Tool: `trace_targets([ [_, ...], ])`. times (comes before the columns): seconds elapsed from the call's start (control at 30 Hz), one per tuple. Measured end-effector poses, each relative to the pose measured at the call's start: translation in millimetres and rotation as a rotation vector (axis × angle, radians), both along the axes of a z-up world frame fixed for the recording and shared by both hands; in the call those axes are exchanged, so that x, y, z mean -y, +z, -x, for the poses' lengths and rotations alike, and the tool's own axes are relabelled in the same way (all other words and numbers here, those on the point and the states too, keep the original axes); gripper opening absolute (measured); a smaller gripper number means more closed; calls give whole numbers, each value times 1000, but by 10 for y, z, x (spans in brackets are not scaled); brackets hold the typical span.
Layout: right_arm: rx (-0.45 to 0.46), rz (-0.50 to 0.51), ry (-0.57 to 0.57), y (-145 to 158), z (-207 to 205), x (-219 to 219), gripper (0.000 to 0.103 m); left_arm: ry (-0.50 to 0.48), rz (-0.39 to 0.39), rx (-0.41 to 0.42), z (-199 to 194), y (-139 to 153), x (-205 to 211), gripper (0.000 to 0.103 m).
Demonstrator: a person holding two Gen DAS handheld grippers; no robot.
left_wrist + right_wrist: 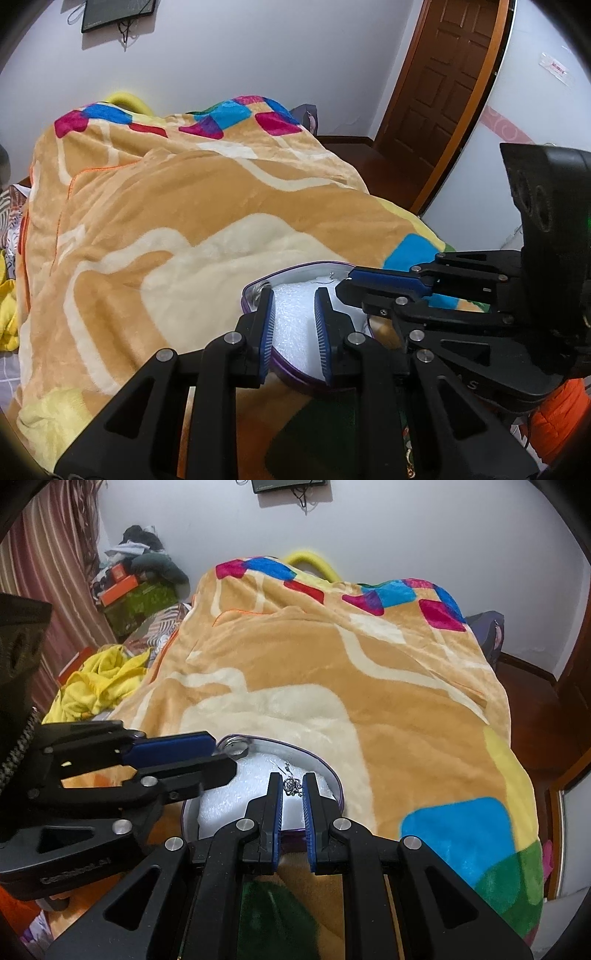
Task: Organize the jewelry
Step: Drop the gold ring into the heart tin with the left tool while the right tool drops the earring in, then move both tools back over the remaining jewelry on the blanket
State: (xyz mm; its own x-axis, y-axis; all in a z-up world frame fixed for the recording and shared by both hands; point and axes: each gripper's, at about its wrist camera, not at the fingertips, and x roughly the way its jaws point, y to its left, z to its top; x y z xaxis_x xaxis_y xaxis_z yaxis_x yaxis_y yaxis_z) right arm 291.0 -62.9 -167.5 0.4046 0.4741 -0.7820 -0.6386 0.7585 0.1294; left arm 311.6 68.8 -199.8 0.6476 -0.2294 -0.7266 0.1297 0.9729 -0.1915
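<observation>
Left wrist view: the left gripper [293,297], jaws narrow and holding nothing, hovers over the purple jewelry box [295,321] on the orange blanket [166,206].

Right wrist view: the right gripper [293,784] pinches a silver trinket [290,785] above the box's white foam [236,794], a ring [234,746] lying at the rim.

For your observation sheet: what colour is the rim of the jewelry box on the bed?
Purple, on the jewelry box; clearest in the right wrist view.
</observation>
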Motion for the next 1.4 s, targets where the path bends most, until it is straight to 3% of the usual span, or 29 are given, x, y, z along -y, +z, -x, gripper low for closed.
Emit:
trace_targets([
  [0.1, 2, 7, 2, 11, 21, 0, 10, 9, -18, 8, 53, 44, -4, 21],
  [0.27, 27, 21, -7, 91, 80, 4, 20, 25, -23, 12, 152, 117, -27, 21],
  [0.87, 139, -34, -86, 658, 698, 356, 20, 31, -62, 55, 807, 506, 143, 31],
  [1.2, 180, -42, -121, 730, 1090, 549, 20, 10, -85, 10, 1183, 448, 250, 34],
  [1.4, 149, -47, -138, 616, 1251, 682, 20, -11, -70, -25, 1373, 331, 293, 34],
])
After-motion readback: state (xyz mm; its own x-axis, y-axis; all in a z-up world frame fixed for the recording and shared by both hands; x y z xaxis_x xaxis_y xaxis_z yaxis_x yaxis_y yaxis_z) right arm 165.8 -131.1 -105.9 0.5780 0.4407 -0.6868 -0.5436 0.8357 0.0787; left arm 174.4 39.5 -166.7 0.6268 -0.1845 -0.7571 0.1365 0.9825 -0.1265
